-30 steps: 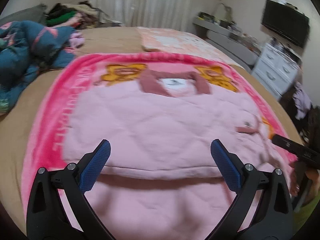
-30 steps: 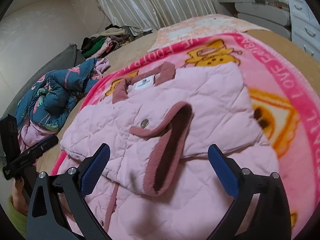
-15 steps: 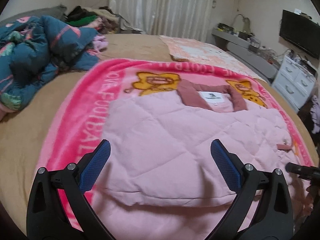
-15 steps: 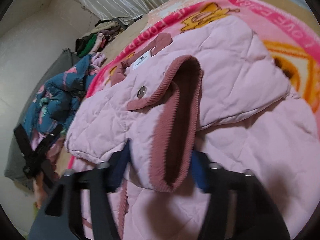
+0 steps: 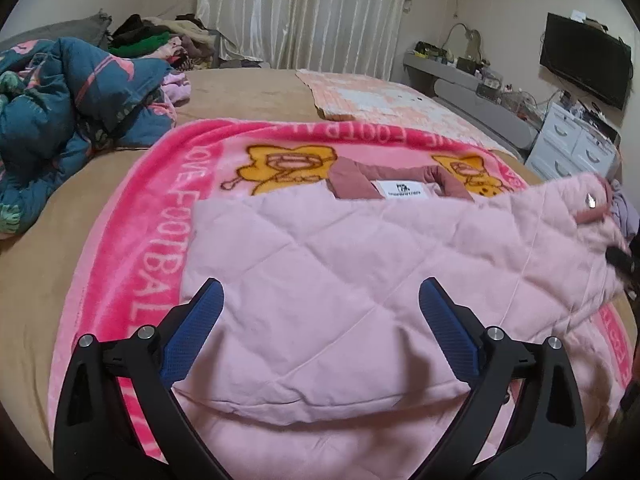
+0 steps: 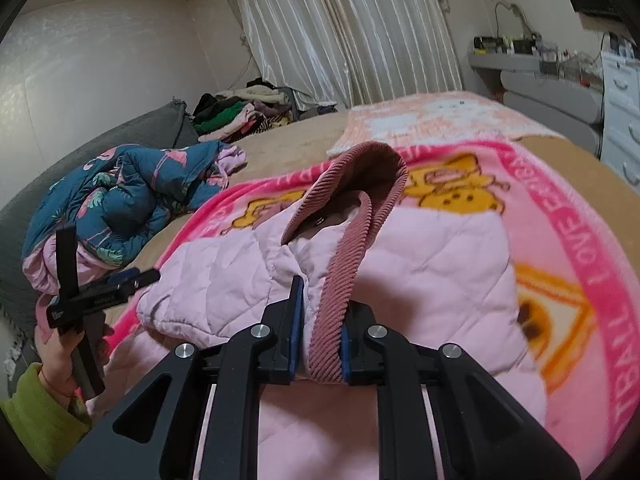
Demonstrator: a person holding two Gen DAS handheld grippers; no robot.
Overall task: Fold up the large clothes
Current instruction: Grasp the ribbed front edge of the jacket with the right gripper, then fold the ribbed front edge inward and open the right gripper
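We count 1 pink quilted jacket (image 5: pixel 360 280), 1 pink cartoon blanket (image 5: pixel 160 216) under it, 1 crumpled teal floral duvet (image 5: pixel 60 120), 1 heap of dark and green clothes (image 6: pixel 240 112) by the curtain, and 2 grippers.

The jacket lies spread on the blanket in the middle of the bed, its collar and white label towards the curtain. Our right gripper (image 6: pixel 320 344) is clamped tight on the jacket's ribbed dusty-pink cuff (image 6: pixel 344 280), which stands up in an arch above the quilted body. Our left gripper (image 5: pixel 320 320) points down over the jacket's near hem with its blue pads spread wide and nothing between them. In the right wrist view a hand (image 6: pixel 60 356) in a green sleeve (image 6: pixel 32 420) grips that tool's handle at the bed's edge.

The bed (image 5: pixel 248 92) has a tan cover, with a pale patterned mat (image 5: pixel 372 96) at its far side. A white pleated curtain (image 5: pixel 304 12) hangs behind. To the right we see a grey shelf (image 5: pixel 472 80) crowded with small items, a white chest of drawers (image 5: pixel 572 148) and a wall-mounted black television (image 5: pixel 584 64).
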